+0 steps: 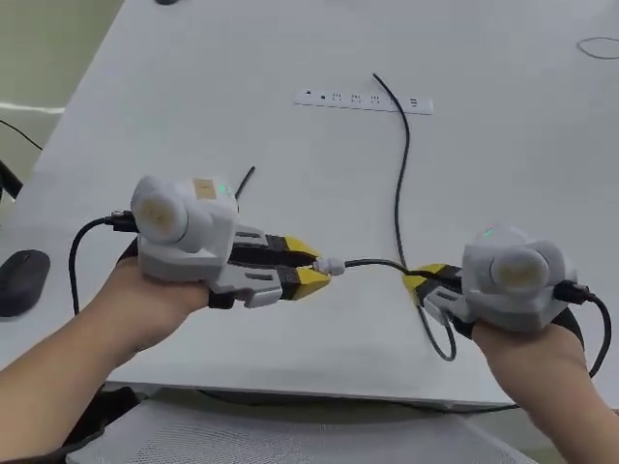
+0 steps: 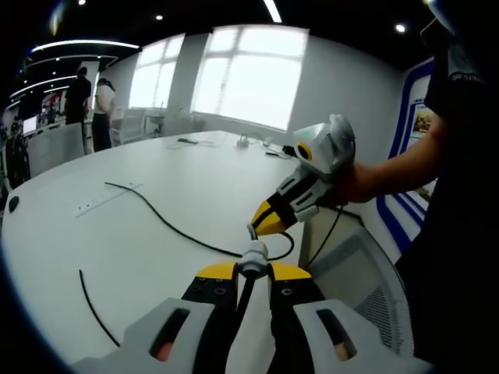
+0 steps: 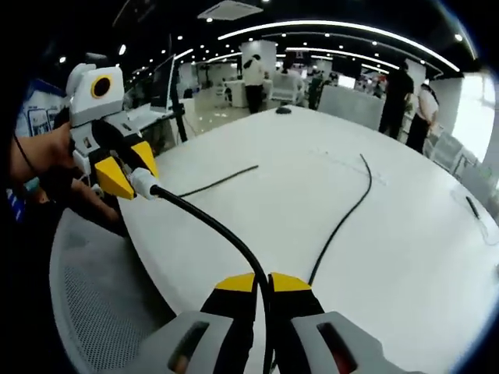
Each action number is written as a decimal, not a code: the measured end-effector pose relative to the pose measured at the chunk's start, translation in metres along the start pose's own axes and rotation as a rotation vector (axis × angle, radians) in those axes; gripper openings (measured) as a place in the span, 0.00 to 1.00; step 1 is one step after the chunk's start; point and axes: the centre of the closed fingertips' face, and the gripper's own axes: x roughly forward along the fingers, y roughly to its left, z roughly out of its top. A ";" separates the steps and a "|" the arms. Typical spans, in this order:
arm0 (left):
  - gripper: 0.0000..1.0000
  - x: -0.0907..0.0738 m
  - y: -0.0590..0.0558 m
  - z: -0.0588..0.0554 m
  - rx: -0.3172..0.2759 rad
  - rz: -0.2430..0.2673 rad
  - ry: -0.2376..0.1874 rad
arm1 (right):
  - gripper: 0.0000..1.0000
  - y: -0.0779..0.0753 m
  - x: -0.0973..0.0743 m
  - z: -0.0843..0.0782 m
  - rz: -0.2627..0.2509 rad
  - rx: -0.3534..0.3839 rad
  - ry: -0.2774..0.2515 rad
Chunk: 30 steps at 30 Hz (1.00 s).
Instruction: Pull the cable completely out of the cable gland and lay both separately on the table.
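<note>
Clamping the white cable gland (image 1: pixel 330 266) in the left gripper (image 1: pixel 316 267), jaws drawn nearly together around its body, close to the front edge of the tabletop (image 1: pixel 193 116). Pinching the black cable (image 1: pixel 398 184) in the right gripper (image 1: pixel 419 281), jaws pressed shut onto it, at 3 o'clock from the gland, with a short bowed stretch of cable bridging the two. Entering the gland at its 3 o'clock end, not yet pulled free. Trailing from the right gripper toward 12 o'clock across the tabletop and over a white power strip (image 1: pixel 363 101), also looping down at 6 o'clock beneath that gripper. Lying at 11 o'clock from the left gripper, a short loose black wire (image 1: pixel 246 180). Sitting at far 9 o'clock, a dark mouse (image 1: pixel 21 280).
</note>
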 end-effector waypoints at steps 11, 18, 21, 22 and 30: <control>0.15 -0.006 0.005 -0.002 -0.013 0.017 0.007 | 0.02 0.002 -0.009 0.009 0.001 -0.043 -0.020; 0.15 -0.009 0.006 -0.002 -0.013 0.026 0.005 | 0.03 0.006 -0.019 0.019 0.028 -0.099 -0.032; 0.15 -0.010 0.005 -0.001 -0.017 0.024 0.000 | 0.04 0.009 -0.023 0.023 0.037 -0.127 -0.027; 0.15 -0.011 0.005 -0.001 -0.034 0.019 -0.001 | 0.06 0.015 -0.025 0.027 0.057 -0.144 -0.030; 0.15 -0.008 0.002 -0.002 -0.028 0.006 0.004 | 0.12 0.060 -0.030 0.061 0.125 -0.378 -0.039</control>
